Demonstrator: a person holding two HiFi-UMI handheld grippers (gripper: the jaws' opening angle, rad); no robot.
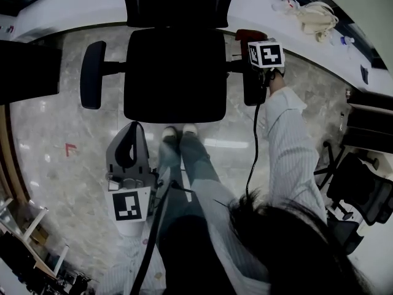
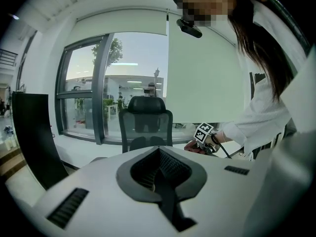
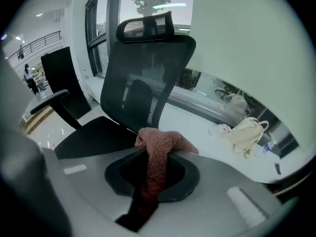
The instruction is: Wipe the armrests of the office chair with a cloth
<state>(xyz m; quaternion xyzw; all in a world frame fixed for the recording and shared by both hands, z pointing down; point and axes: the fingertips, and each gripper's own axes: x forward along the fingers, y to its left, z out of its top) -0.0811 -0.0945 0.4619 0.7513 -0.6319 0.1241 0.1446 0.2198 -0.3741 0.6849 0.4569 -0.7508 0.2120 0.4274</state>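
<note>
- One office chair [image 1: 175,72], black, at 12 o'clock in the head view; two armrests on it, the 9 o'clock armrest [image 1: 92,74] and the 3 o'clock armrest [image 1: 254,94], named from the seat
- One cloth [image 3: 160,142], reddish and nubbly, pinched in the right claw [image 3: 150,154]; it sits at the back end of the 3 o'clock armrest; whether it touches I cannot tell
- Two claws; the left claw [image 1: 132,131] is narrow, jaws together on nothing, low at 7 o'clock, well apart from the chair
- Floor [image 1: 61,121]: pale, glossy stone; one red mark [image 1: 70,147]
- Room: one white ledge [image 1: 61,14] below a window [image 2: 89,88]; one cream bag [image 1: 316,17] on it at 1 o'clock
</note>
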